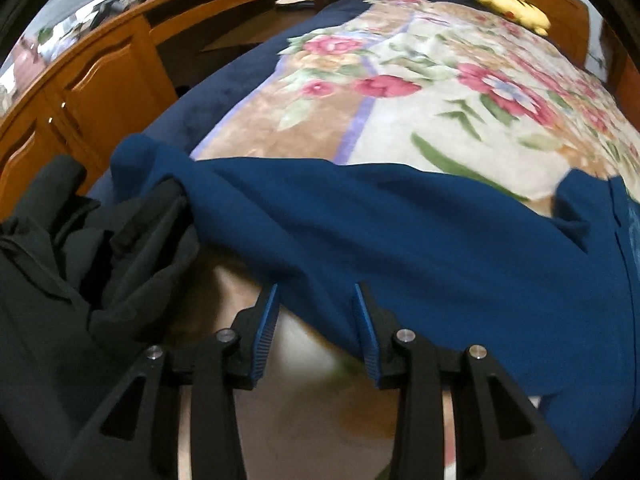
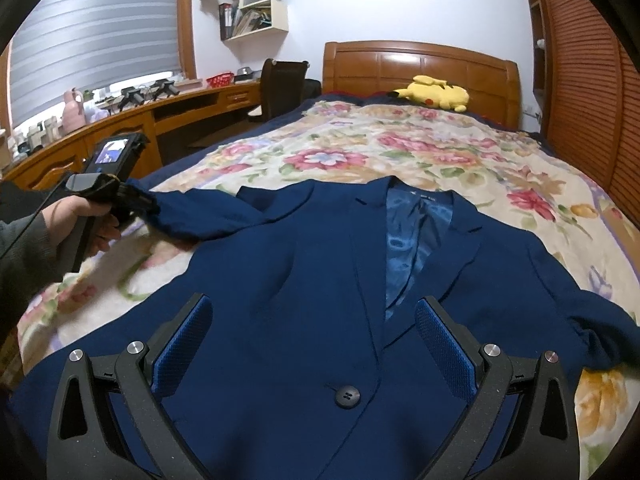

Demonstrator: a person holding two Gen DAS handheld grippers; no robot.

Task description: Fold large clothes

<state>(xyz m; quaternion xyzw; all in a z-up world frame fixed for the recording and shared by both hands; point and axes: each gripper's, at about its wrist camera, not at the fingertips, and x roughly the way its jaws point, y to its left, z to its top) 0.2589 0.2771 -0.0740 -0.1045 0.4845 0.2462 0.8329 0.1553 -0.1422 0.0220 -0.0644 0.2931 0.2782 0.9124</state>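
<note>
Right gripper (image 2: 312,336) nearest, jaws spread wide, empty, over the front of the navy blazer (image 2: 320,272) just above its button (image 2: 347,396). Blazer lies face-up, flat on floral blanket (image 2: 420,148), collar toward far headboard. Left gripper (image 1: 316,312) at blazer's left sleeve (image 2: 180,216); jaws apart w/ sleeve fabric between them, can't tell if gripping. Black garment (image 1: 80,248) near left.
</note>
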